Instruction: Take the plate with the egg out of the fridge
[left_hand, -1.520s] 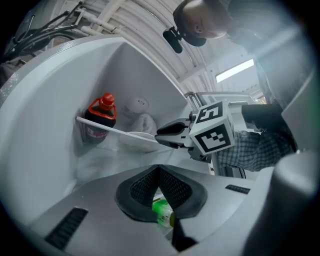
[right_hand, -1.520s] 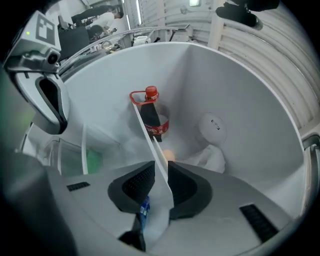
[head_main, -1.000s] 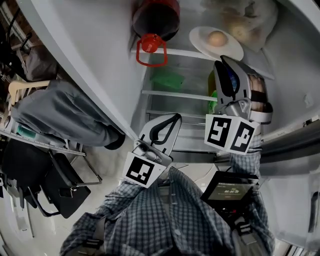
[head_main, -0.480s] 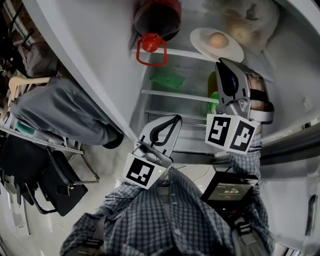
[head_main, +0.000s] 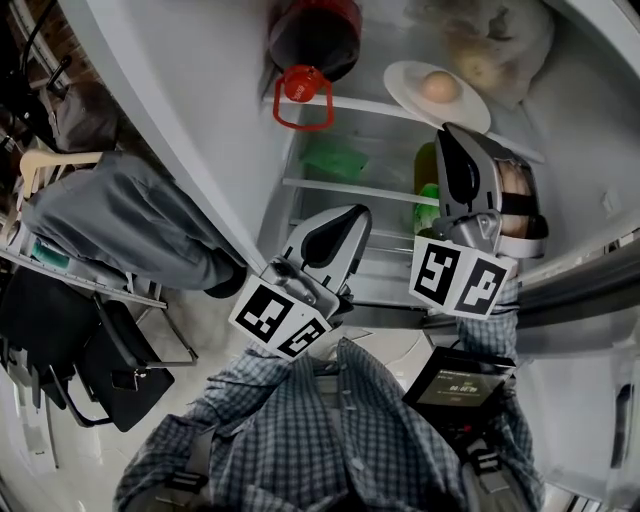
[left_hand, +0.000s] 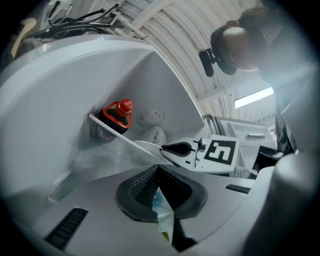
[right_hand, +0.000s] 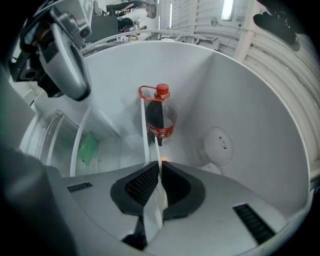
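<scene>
**fridgewatcher:** What's new over the last second is your left gripper (head_main: 352, 214). It was hanging well below the dark plastic bottle with the red cap and carry ring (head_main: 312, 35). Now it's come up closer under that bottle and its marker cube has swung round. Its jaws are together with nothing in them.

**shelf_lurker:** Yeah, and the other side hasn't budged, which is the bit that matters for you. Your right gripper (head_main: 447, 130) sits below and to the right of the bottle, same as before. Its jaws are closed on the near rim of the round white plate (head_main: 405, 88). Its own camera shows that rim edge-on, running between the pads, so I'd call it clamped rather than just lined up.

**fridgewatcher:** The plate's in the same spot too. It's on the glass shelf (head_main: 350, 104) with the bottle, just to the bottle's right, and the tan egg (head_main: 440, 87) sits in the middle of it. So it's still inside the fridge (head_main: 390, 150).

**shelf_lurker:** My read is the grab's done and the pull-out hasn't started. Your left one coming up looks like you want it there to steady things, but that's only a guess. With a pinch on one side of the rim the plate will want to tip and the egg can roll, so keep it level when you draw it out.
</scene>
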